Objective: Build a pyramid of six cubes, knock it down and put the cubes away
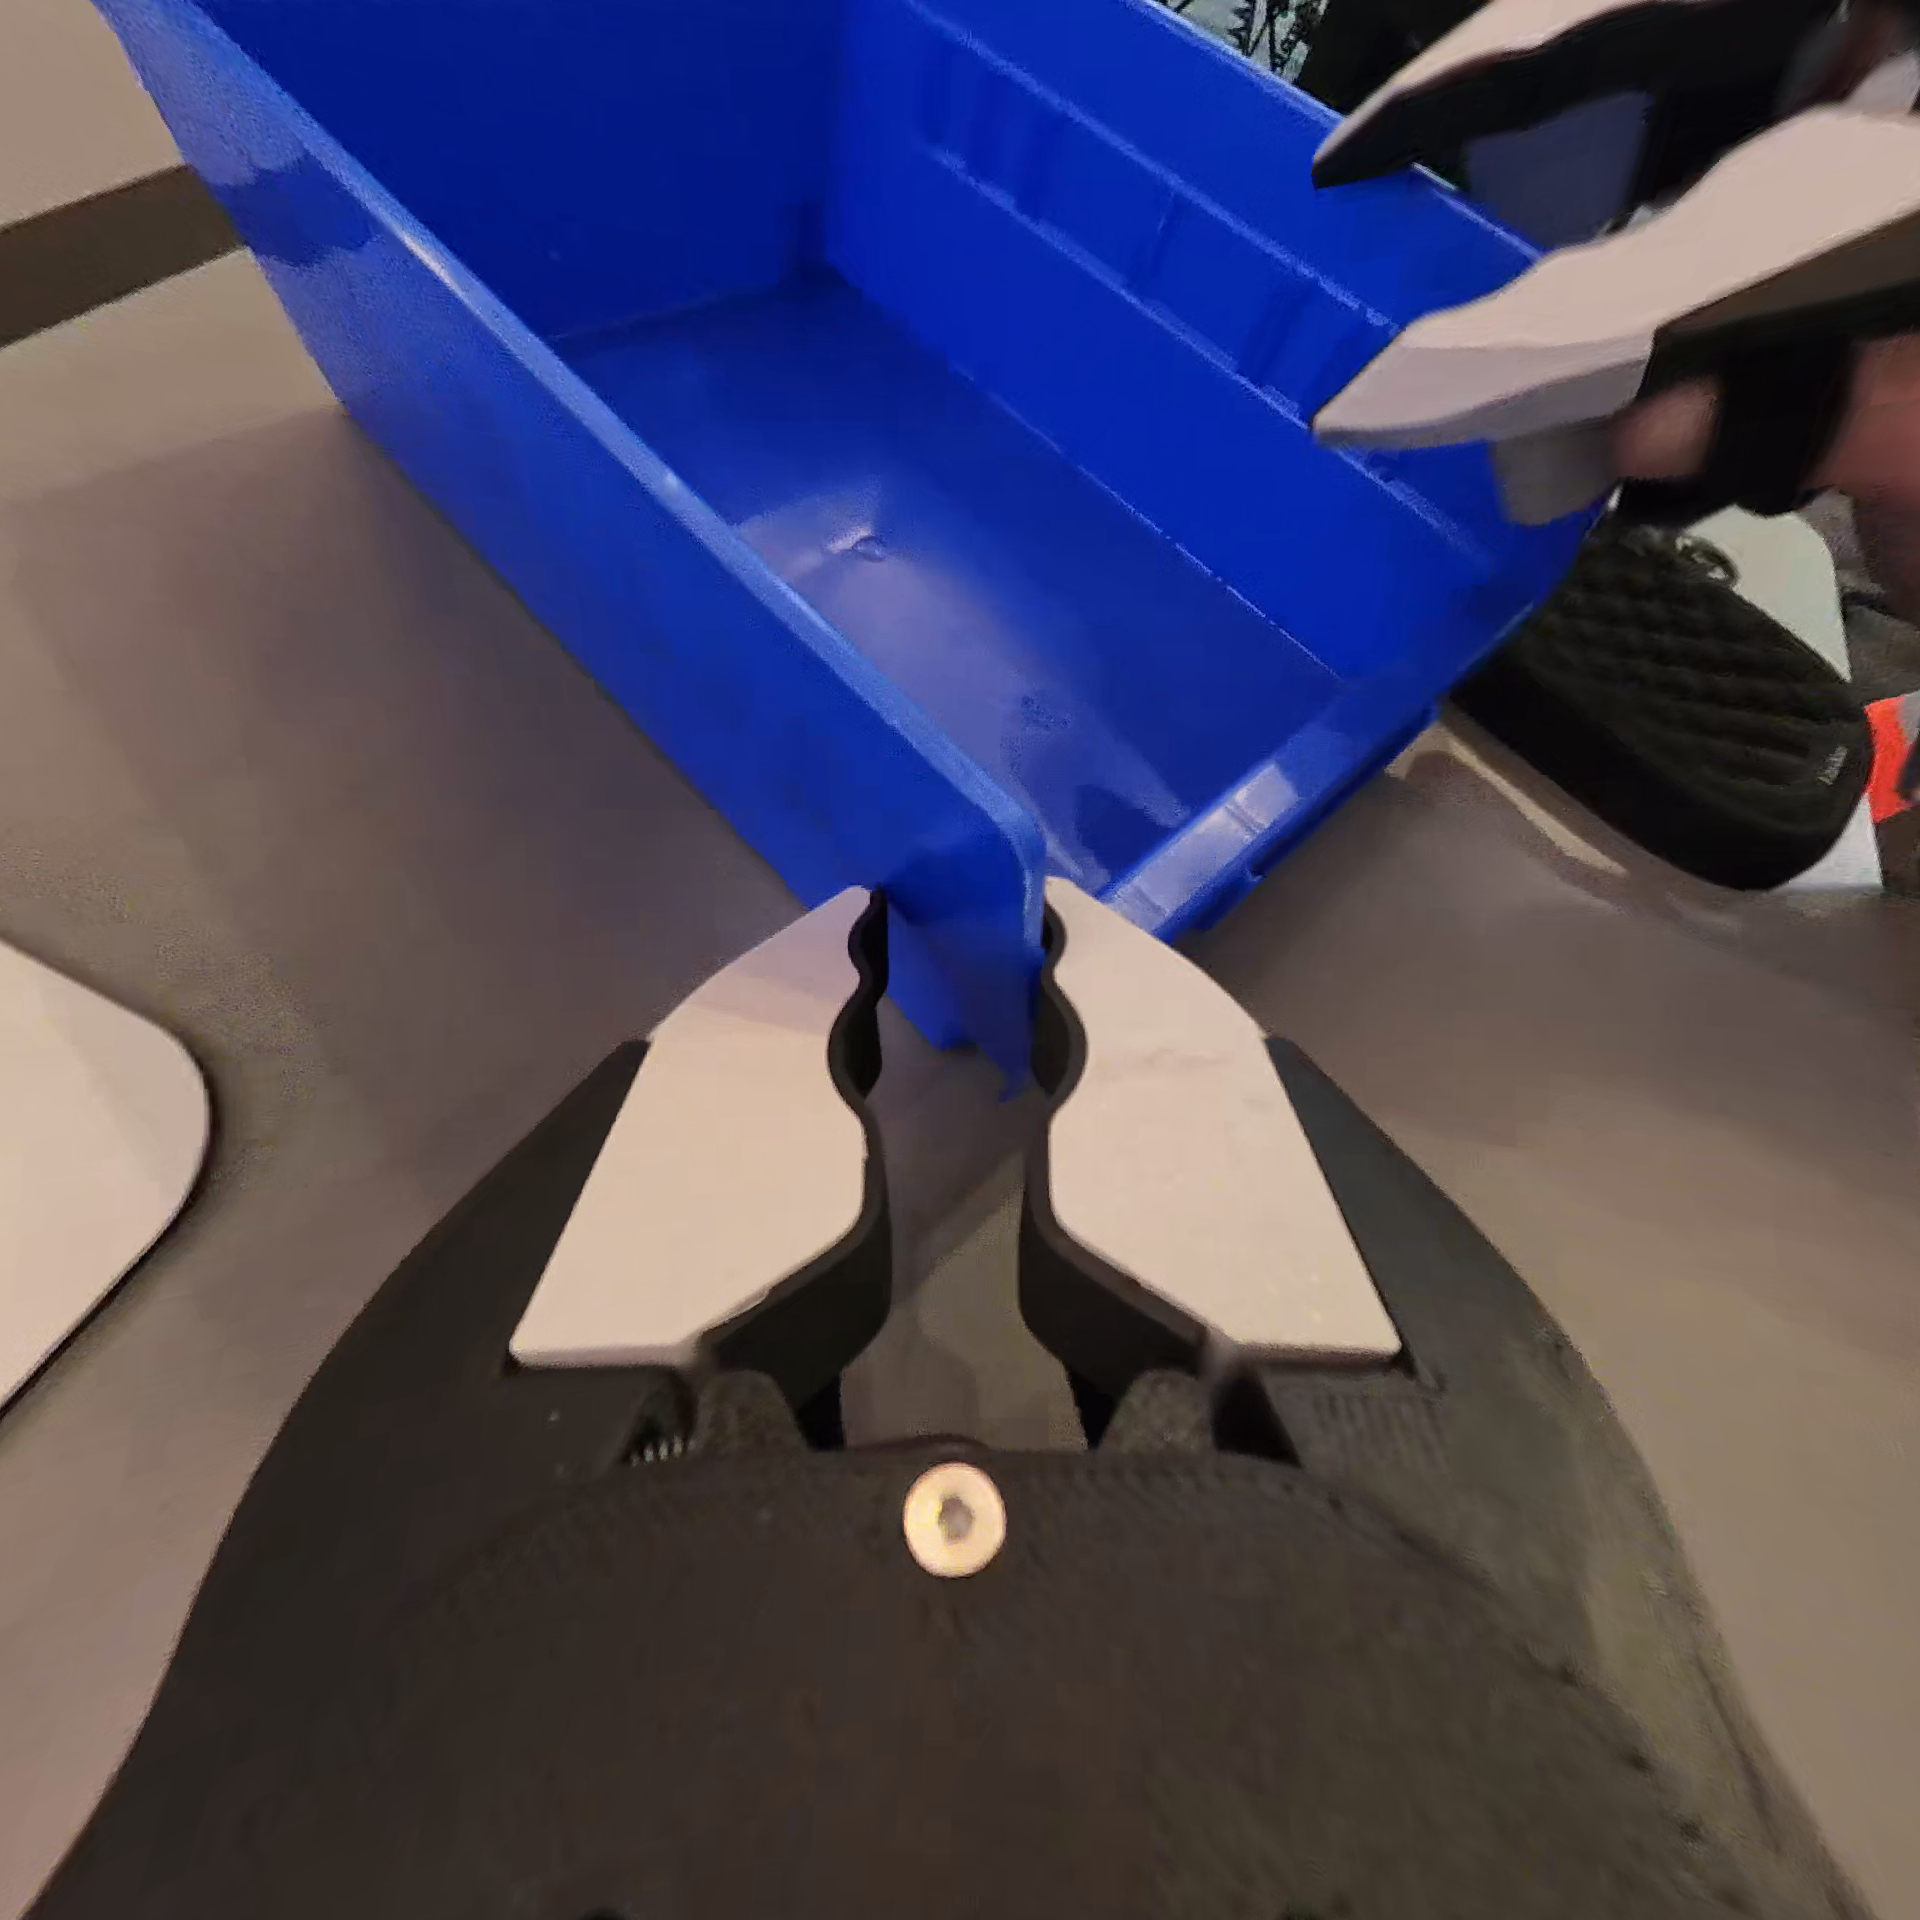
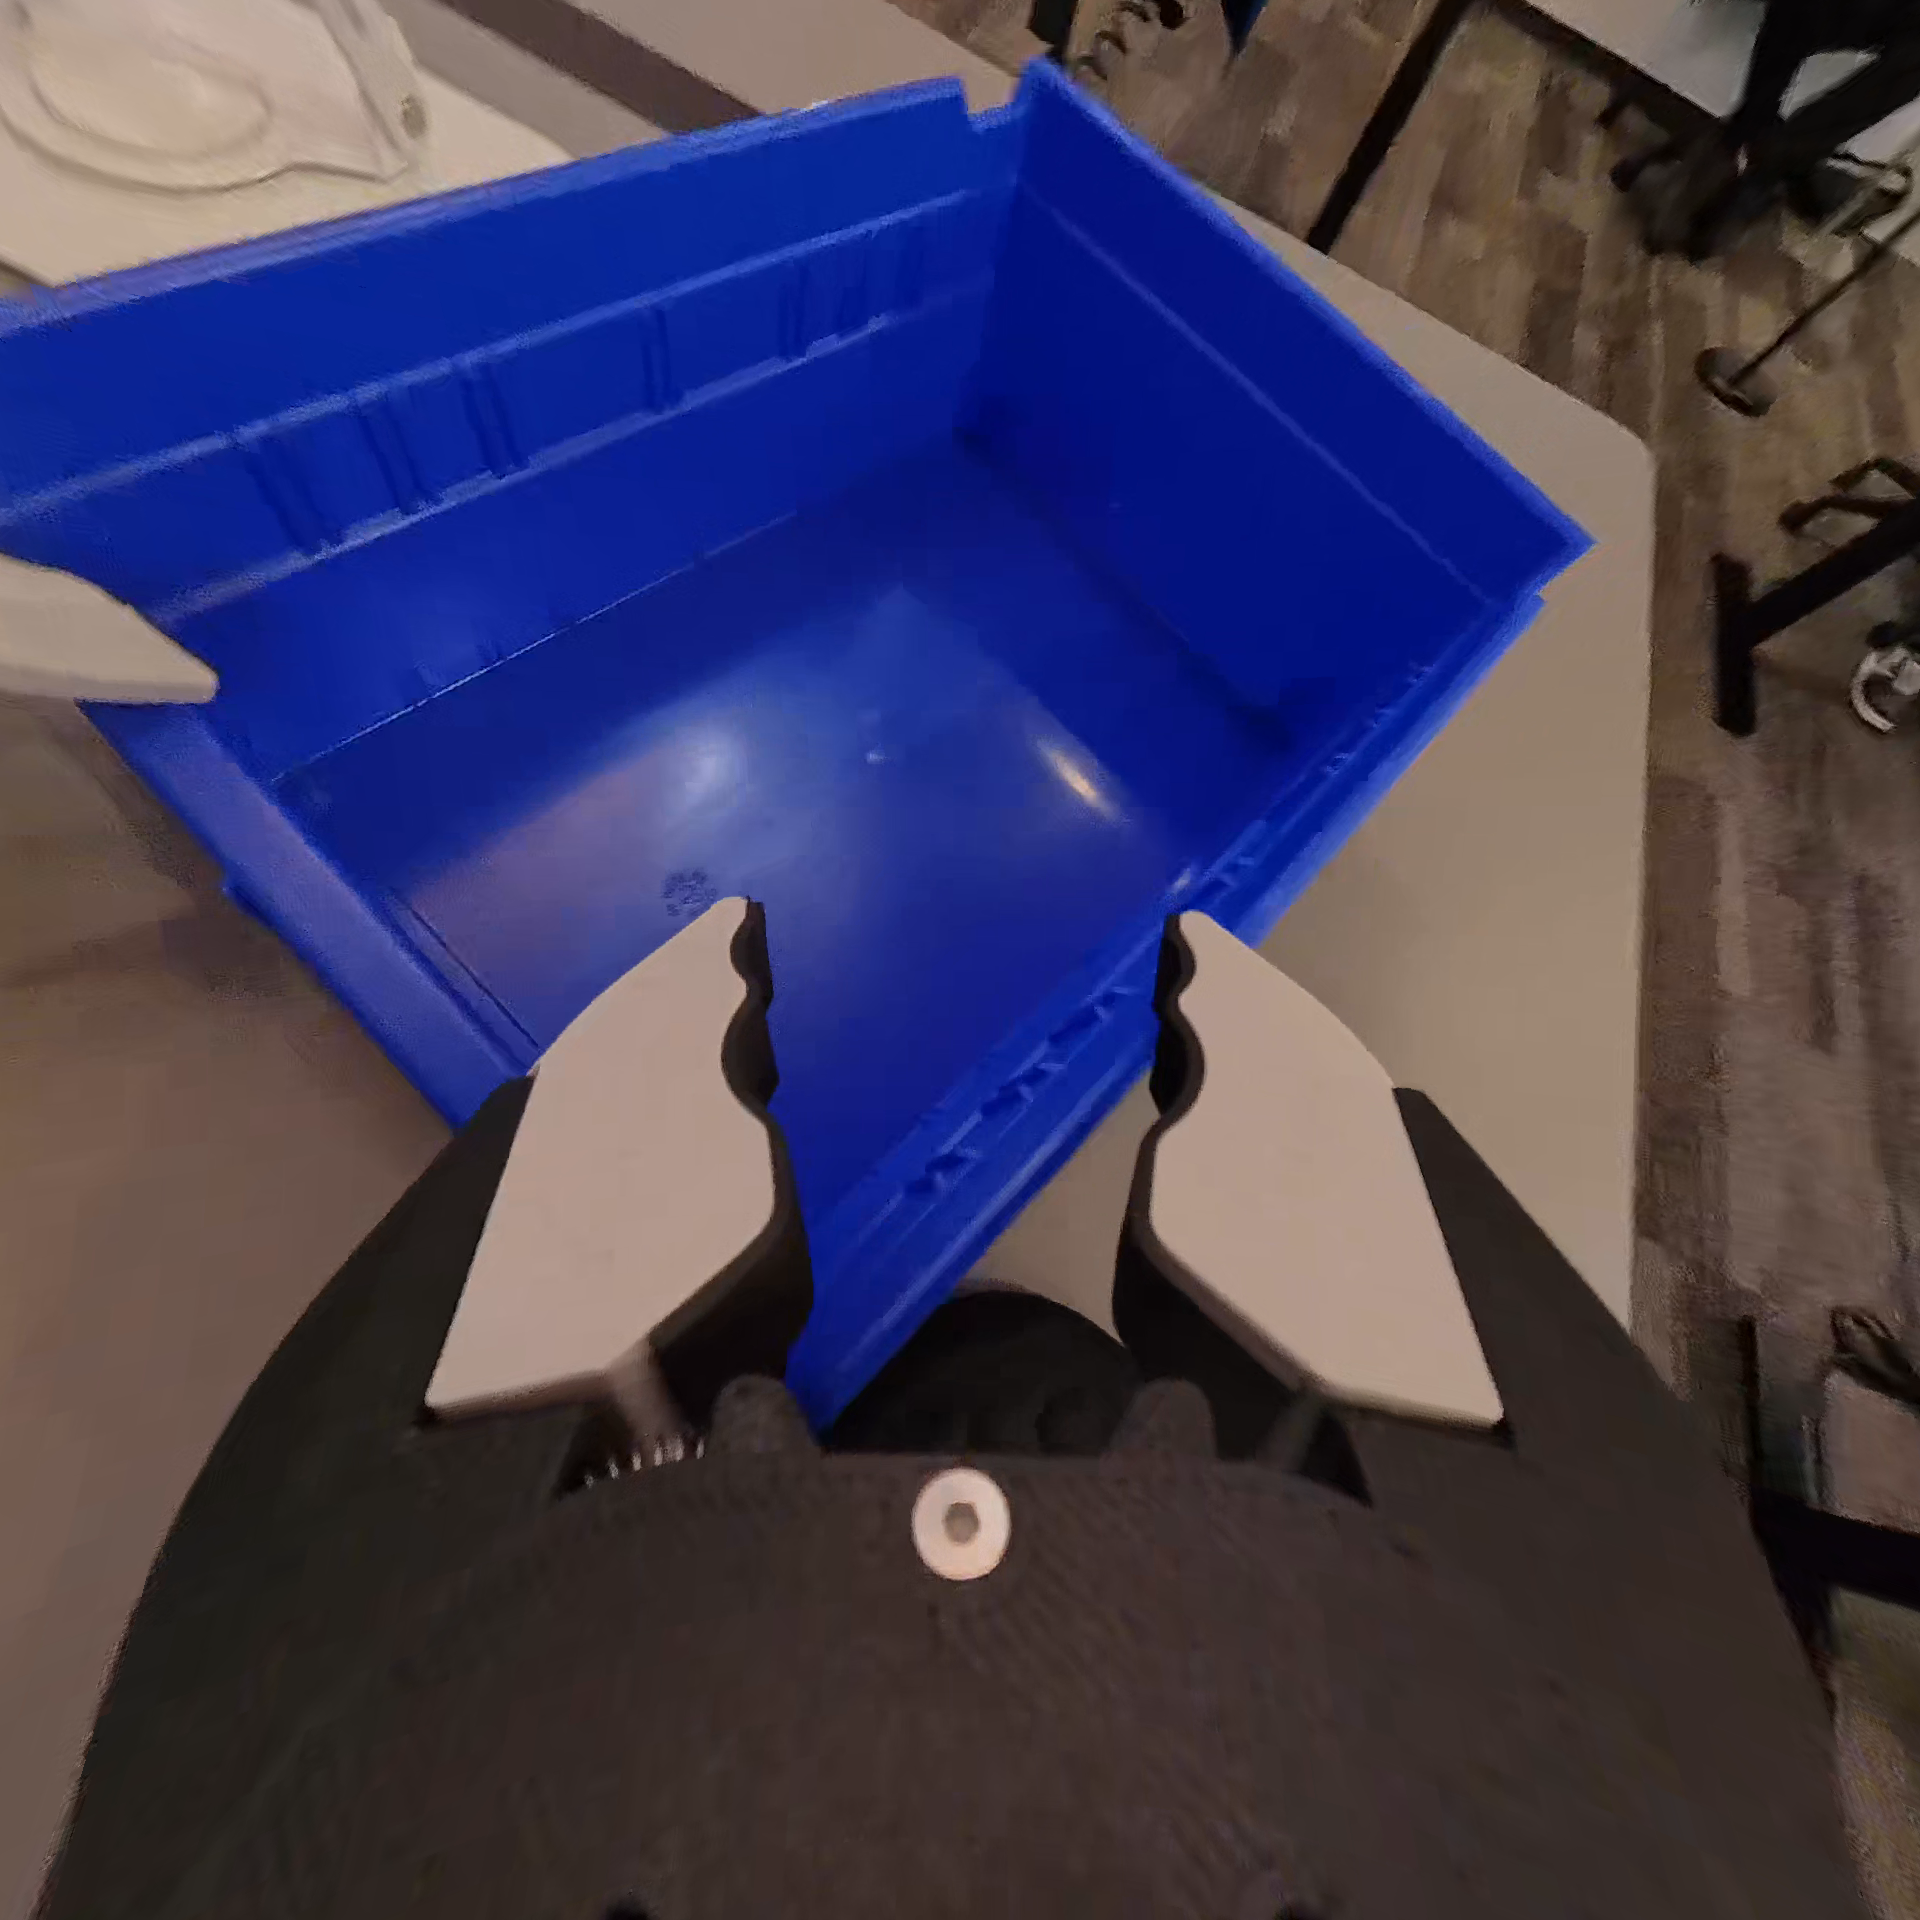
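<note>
- Blue plastic bin (image 1: 935, 582): glossy, ribbed long walls, inside bare, sits on the grey table (image 1: 312, 675).
- In the left wrist view its long axis runs from lower centre to upper left of the frame; low front lip at lower right, tall back wall at the top.
- Your left gripper (image 1: 961, 914) is narrow, pads pressed on the bin's near front corner.
- Your right gripper (image 2: 961, 925) is wide, straddling the long wall rim at lower right, with a gap at both pads.
- Table edge runs just right of the bin in the right wrist view; floor (image 2: 1766, 935) beyond.
- Open tabletop at left of the frame.
</note>
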### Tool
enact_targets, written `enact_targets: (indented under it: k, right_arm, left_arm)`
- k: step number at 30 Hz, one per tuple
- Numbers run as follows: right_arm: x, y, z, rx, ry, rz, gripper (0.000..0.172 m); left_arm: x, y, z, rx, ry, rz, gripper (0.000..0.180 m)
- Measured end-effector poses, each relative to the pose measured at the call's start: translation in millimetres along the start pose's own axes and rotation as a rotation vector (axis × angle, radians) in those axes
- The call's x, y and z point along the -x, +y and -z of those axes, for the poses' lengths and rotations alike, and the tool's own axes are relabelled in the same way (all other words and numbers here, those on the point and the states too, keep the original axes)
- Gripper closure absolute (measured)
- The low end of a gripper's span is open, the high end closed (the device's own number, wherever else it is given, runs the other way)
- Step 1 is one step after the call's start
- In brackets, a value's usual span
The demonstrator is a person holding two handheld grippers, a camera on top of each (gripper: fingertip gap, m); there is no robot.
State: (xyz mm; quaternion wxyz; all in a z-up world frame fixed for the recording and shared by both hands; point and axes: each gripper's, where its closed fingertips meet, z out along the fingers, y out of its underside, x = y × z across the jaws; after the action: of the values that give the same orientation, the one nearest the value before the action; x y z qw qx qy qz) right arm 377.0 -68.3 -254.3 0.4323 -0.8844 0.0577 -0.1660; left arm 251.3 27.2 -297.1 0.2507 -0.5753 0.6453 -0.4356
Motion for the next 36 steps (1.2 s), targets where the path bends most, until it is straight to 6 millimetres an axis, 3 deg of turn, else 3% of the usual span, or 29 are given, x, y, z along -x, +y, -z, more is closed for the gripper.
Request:
enact_targets:
  k: [3,7,9,10,12,19,26,30,36]
  right_arm:
    - [-15.2,-0.5,19.0,0.004,0.118,-0.005,0.092]
    - [-3.0,24.0,28.8,0.057,0.120,-0.083,0.097]
    - [9.3,38.3,18.3,0.094,0.034,-0.122,0.113]
    - [14.9,43.7,12.8,0.116,-0.011,-0.133,0.129]
    - [11.0,49.0,6.6,0.160,-0.022,-0.127,0.137]
    - [-58.7,51.3,-25.5,0.297,-0.012,-0.094,0.156]
    - [-122.8,39.7,-71.5,0.329,-0.009,-0.118,0.163]
    - [-144.1,31.8,-92.0,0.316,-0.023,-0.129,0.163]
    - [-157.2,23.5,-109.7,0.306,-0.026,-0.145,0.164]
  left_arm:
    - [6.0,-1.7,4.2,-0.018,-0.015,-0.019,0.145]
    - [8.4,-5.4,9.2,-0.040,0.018,0.015,0.147]
    - [6.2,-5.0,4.7,-0.024,0.033,0.003,0.151]
    - [5.2,-4.3,1.7,-0.015,0.032,0.000,0.150]
    - [1.3,-3.9,-4.4,-0.006,0.039,-0.009,0.150]
    - [-7.2,-25.1,-41.3,-0.005,0.048,0.002,0.143]
    - [18.3,-59.2,-90.6,-0.013,0.006,0.050,0.142]
    - [35.9,-73.5,-109.6,-0.032,-0.011,0.082,0.142]
    - [53.9,-83.7,-121.3,-0.044,-0.034,0.088,0.142]
